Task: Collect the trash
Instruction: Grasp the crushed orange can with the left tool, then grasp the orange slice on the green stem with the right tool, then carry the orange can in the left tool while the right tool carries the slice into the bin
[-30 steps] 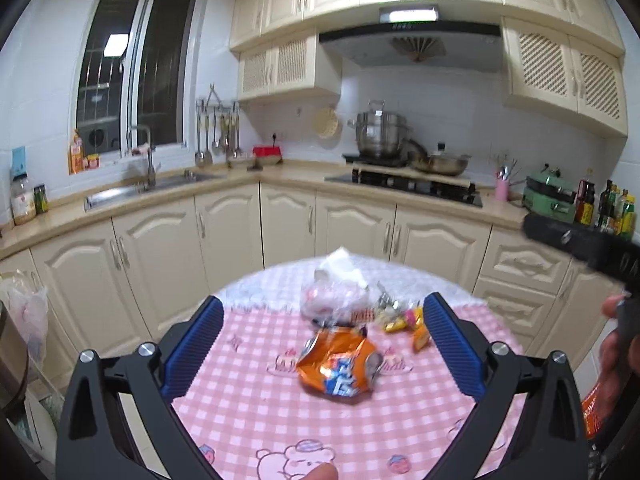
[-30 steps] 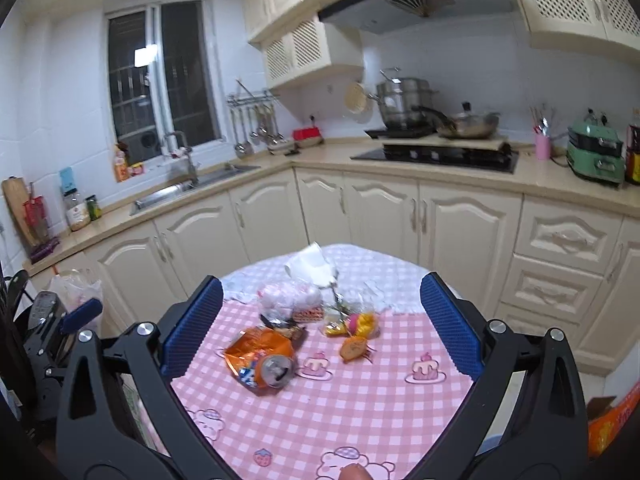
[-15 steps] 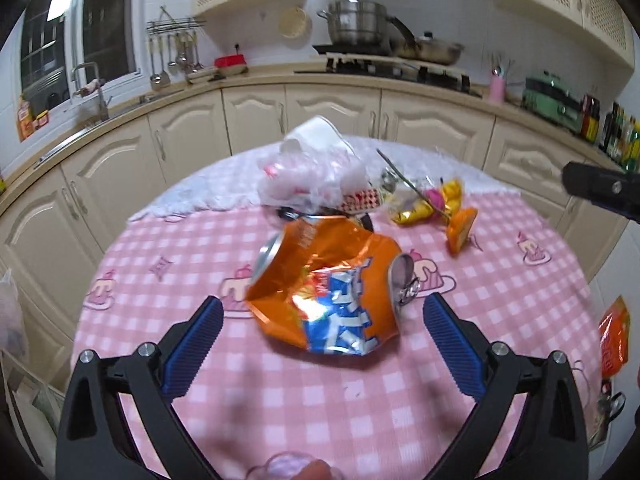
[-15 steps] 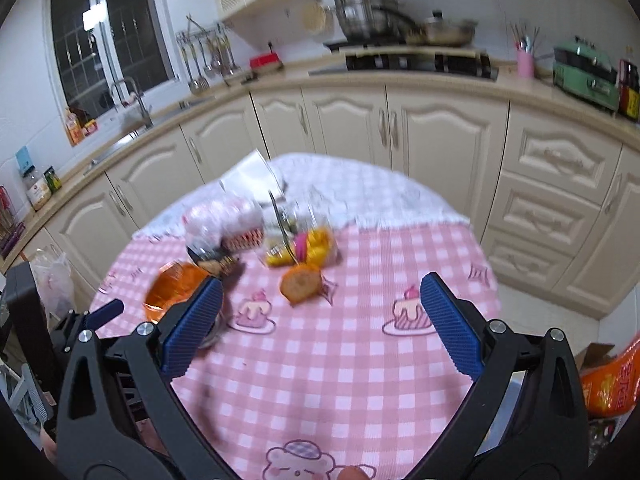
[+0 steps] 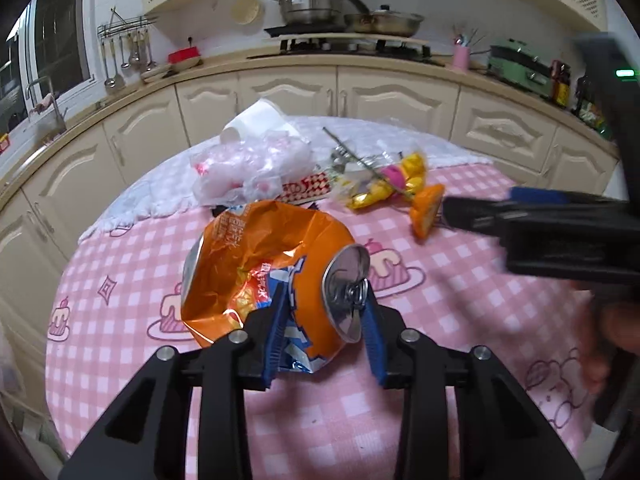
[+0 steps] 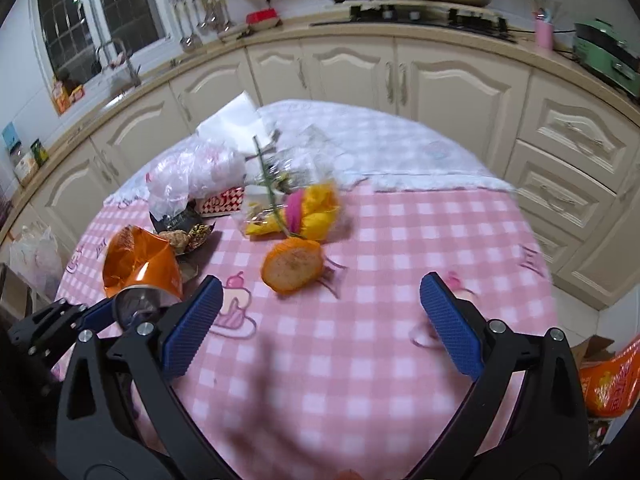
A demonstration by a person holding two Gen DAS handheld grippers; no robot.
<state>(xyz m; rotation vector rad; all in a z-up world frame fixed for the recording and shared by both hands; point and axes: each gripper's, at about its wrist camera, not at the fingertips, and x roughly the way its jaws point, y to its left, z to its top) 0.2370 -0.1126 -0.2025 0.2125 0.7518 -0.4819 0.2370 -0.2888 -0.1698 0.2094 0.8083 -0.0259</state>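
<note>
Both grippers have dropped toward the round table (image 5: 132, 280) since the earlier frame, and the left gripper (image 5: 322, 320) has just been closing its jaws, which now pinch the crushed orange can (image 5: 256, 272) at its lid end. That can lies near the middle of the pink checked cloth, with the rest of the litter heaped at its twelve o'clock: a crumpled clear plastic bag (image 5: 256, 164), then yellow and pink wrappers (image 5: 394, 184) at about one o'clock, then a small orange peel (image 6: 292, 266). The right gripper (image 6: 320, 324) hangs spread wide with nothing between its pads, the peel just ahead of it at eleven o'clock. Blue pads bear on thin, buckled metal, so the can may fold further and squirt out when lifted; how deep the bite goes is hard to judge, since the can hides the pad tips. Blur around the right gripper suggests speed, and a fast swipe could knock the peel away.
</note>
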